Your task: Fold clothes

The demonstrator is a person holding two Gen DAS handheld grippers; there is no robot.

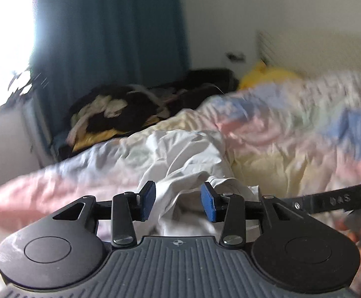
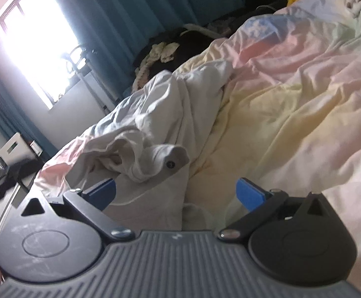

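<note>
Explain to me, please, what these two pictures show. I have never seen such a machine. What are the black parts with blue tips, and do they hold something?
Each picture comes from a camera mounted on a hand-held gripper, looking forward along its two blue-padded fingers. No robot is here: a person carries one in each hand. The left gripper and the right gripper are both open and hold nothing. Before them lies a crumpled white garment on a pastel duvet. Behind it are a dark clothes pile, a teal curtain and a bright window.

Left gripper (image 1: 178, 202) and right gripper (image 2: 176, 193): black linkages, silver screws, blue pads (image 1: 209, 202), grey ribbed bases, round black side discs, scuffed.
</note>
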